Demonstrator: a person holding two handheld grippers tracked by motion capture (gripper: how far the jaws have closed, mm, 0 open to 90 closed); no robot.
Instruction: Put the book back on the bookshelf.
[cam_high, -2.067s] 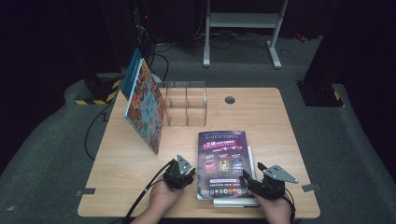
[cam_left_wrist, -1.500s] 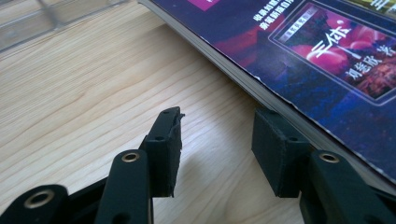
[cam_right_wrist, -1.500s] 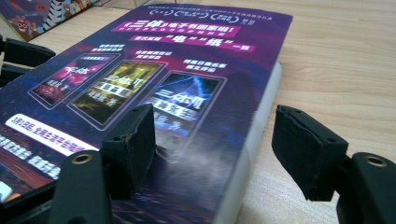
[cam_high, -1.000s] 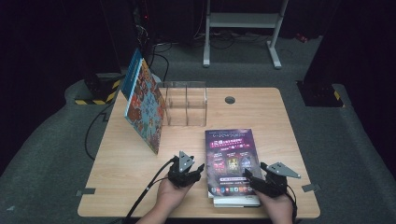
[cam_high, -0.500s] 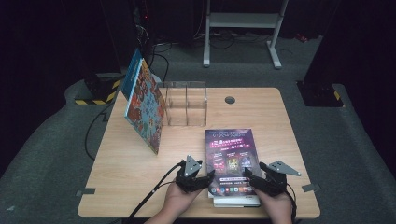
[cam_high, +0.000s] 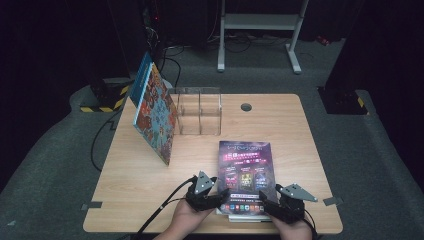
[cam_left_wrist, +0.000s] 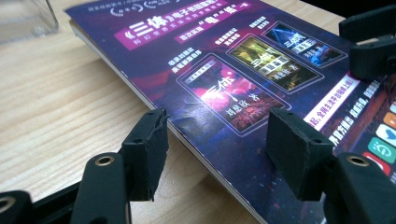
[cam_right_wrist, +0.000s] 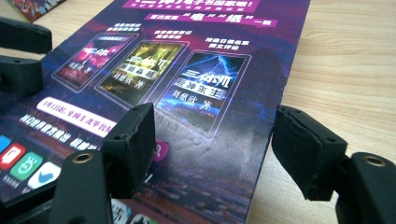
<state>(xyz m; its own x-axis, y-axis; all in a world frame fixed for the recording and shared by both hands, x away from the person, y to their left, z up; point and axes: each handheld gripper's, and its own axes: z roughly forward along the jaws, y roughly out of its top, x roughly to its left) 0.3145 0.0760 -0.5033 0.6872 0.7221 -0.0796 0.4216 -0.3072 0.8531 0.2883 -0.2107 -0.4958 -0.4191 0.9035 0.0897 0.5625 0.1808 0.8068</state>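
Observation:
A purple book (cam_high: 245, 170) lies flat near the table's front edge, on top of a paler book (cam_high: 245, 218). My left gripper (cam_high: 221, 194) is at its near left corner. In the left gripper view it (cam_left_wrist: 218, 128) stands open astride the book's left edge (cam_left_wrist: 187, 140), one pad over wood and one over the cover; its jaws have just been opening. My right gripper (cam_high: 265, 206) is at the near right corner. It (cam_right_wrist: 213, 119) is open astride the right edge of the book (cam_right_wrist: 196, 88), its jaws have just been closing, and no pad presses on the cover.
A colourful book (cam_high: 155, 117) leans tilted against a clear acrylic holder (cam_high: 197, 112) at the back left. A cable hole (cam_high: 245, 107) sits at the back of the wooden table (cam_high: 135, 185). Cables trail from the left gripper over the front edge.
The left gripper has slid right up to the book's near left corner. The right gripper has edged left onto the near right corner. The book has barely moved.

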